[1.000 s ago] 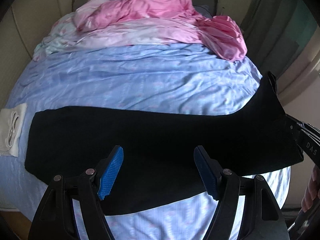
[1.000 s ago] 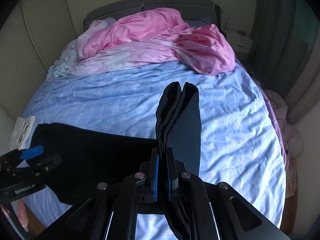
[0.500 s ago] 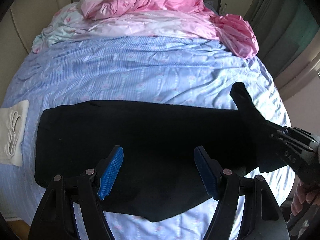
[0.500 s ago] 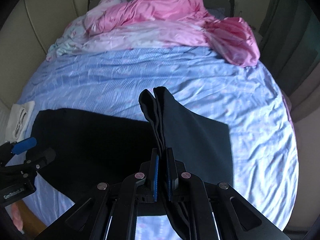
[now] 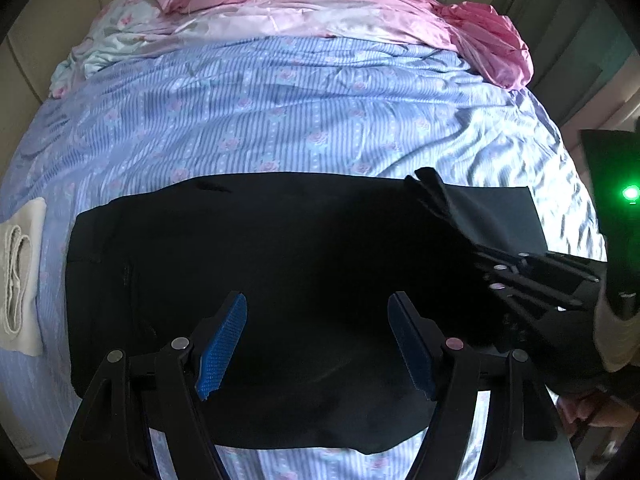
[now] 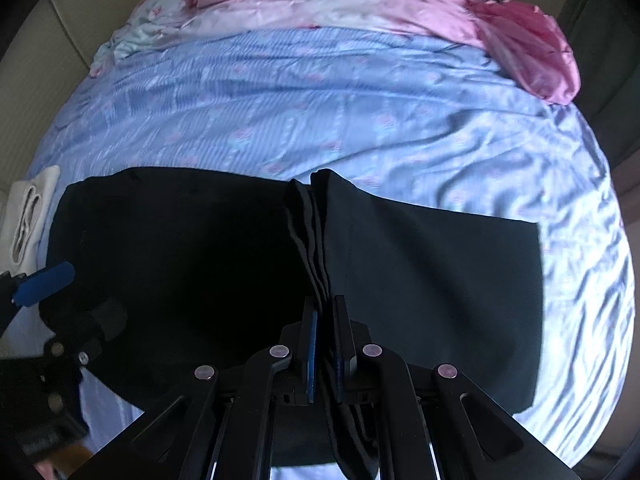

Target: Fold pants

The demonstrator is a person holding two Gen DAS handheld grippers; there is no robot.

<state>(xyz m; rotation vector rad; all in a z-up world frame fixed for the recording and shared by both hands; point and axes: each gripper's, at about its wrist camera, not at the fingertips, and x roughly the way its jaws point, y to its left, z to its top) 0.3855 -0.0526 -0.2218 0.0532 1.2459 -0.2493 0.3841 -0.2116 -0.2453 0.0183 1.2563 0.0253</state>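
Black fabric pants (image 5: 280,264) lie flat on the blue striped floral bedsheet (image 5: 320,120), long axis running left to right across the lower half of the left wrist frame. The right gripper (image 6: 324,344), jaws closed on a bunched end of the pants, lifts that end at centre frame; this hand appears better placed to carry the fold leftward. The left gripper (image 5: 316,344), jaws open and empty, hovers above the pants' midsection, cloth directly beneath.
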